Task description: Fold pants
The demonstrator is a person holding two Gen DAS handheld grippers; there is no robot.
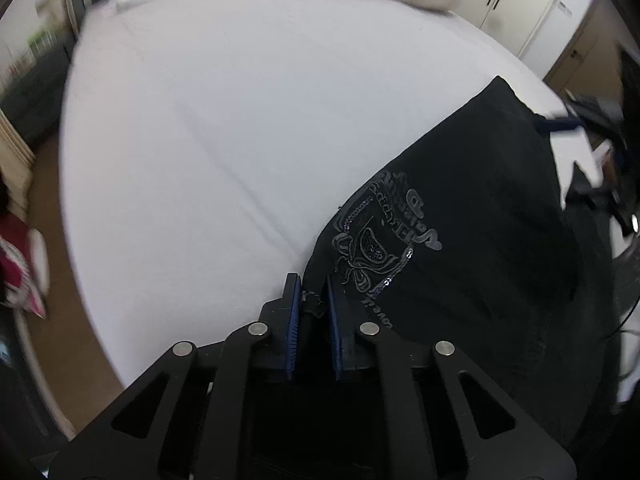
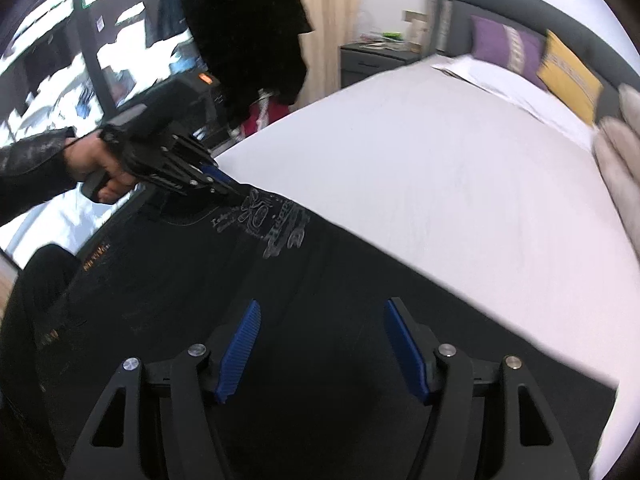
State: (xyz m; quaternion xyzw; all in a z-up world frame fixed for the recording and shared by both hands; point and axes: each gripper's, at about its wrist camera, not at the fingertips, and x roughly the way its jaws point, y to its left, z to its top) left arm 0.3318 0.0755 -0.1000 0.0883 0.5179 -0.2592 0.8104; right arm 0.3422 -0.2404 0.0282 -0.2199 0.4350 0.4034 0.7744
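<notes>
Left gripper (image 1: 314,300) pinches the black pants (image 1: 460,240) edge to anchor it (near embroidery); right gripper (image 2: 320,344) hovers, jaws spread, over fabric on the bed (image 2: 460,168).

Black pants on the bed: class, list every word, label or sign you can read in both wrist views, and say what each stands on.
No text can be read with certainty.
Sequined emblem on the black pants: script lettering around it, upside down and too stylised to read.
Same emblem in the right wrist view: too small and blurred.
Orange lettering on dark fabric beside the pants: blurred, unreadable.
Orange display on a dark device: illegible.
</notes>
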